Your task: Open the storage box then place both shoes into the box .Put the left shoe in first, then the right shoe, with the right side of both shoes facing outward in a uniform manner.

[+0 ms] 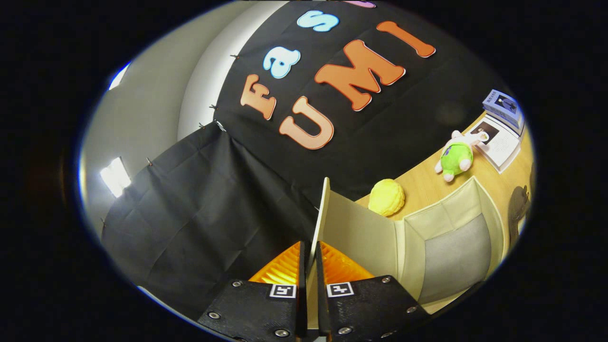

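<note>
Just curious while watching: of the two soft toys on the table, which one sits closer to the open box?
The round yellow plush, right behind the box's back wall. The green and white plush lies farther off, near the booklets. The gripper pinches the box's lid.

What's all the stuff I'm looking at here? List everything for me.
Storage box: one, cream with a grey inner panel, on the table just ahead of the fingers, open.
Box lid: one, cream, raised on edge, pinched between the fingers.
Round plush: one, yellow, on the table behind the box.
Plush toy: one, green and white, on the table beyond the box.
Booklet: one, white, flat on the table by the green toy.
Small carton: one, blue, at the booklet's far end.
Table: one, light wood.
Wall cloth: black, behind the table.
Gripper: one, fingers shut on the lid's edge.
</note>
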Motion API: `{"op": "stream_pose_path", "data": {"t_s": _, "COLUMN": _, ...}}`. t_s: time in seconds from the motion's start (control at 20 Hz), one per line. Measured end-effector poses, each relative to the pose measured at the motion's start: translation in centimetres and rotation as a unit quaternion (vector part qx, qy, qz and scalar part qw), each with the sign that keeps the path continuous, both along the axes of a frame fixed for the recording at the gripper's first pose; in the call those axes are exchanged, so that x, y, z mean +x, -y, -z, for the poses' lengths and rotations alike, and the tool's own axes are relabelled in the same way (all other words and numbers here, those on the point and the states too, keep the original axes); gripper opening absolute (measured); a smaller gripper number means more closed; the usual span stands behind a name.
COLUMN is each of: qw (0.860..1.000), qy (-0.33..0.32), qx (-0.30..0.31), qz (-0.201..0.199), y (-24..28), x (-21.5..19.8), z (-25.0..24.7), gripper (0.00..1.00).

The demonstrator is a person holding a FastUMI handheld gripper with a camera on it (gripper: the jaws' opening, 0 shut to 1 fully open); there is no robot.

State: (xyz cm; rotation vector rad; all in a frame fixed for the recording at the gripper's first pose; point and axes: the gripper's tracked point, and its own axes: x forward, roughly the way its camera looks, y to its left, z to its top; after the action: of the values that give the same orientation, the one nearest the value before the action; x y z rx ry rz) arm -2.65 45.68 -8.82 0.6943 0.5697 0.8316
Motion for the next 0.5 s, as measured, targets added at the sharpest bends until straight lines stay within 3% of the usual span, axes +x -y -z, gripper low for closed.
{"op": "stream_pose_path", "data": {"t_s": 0.1, "qw": 1.0, "qy": -0.001, "qx": -0.011, "qz": -0.019, "y": -1.2, "x": -0.9, "z": 0.4, "gripper": 0.24}}
{"op": "stream_pose_path", "data": {"t_s": 0.25, "qw": 0.999, "qy": 0.016, "qx": -0.035, "qz": -0.019, "y": -0.8, "x": -1.0, "z": 1.0, "gripper": 0.8}}
{"op": "stream_pose_path", "data": {"t_s": 0.35, "qw": 0.998, "qy": 0.032, "qx": -0.05, "qz": 0.0, "y": 0.7, "x": -0.2, "z": 1.1, "gripper": 0.97}}
{"op": "stream_pose_path", "data": {"t_s": 0.5, "qw": 0.995, "qy": 0.058, "qx": -0.073, "qz": 0.035, "y": 3.7, "x": 1.3, "z": 1.2, "gripper": 0.98}}
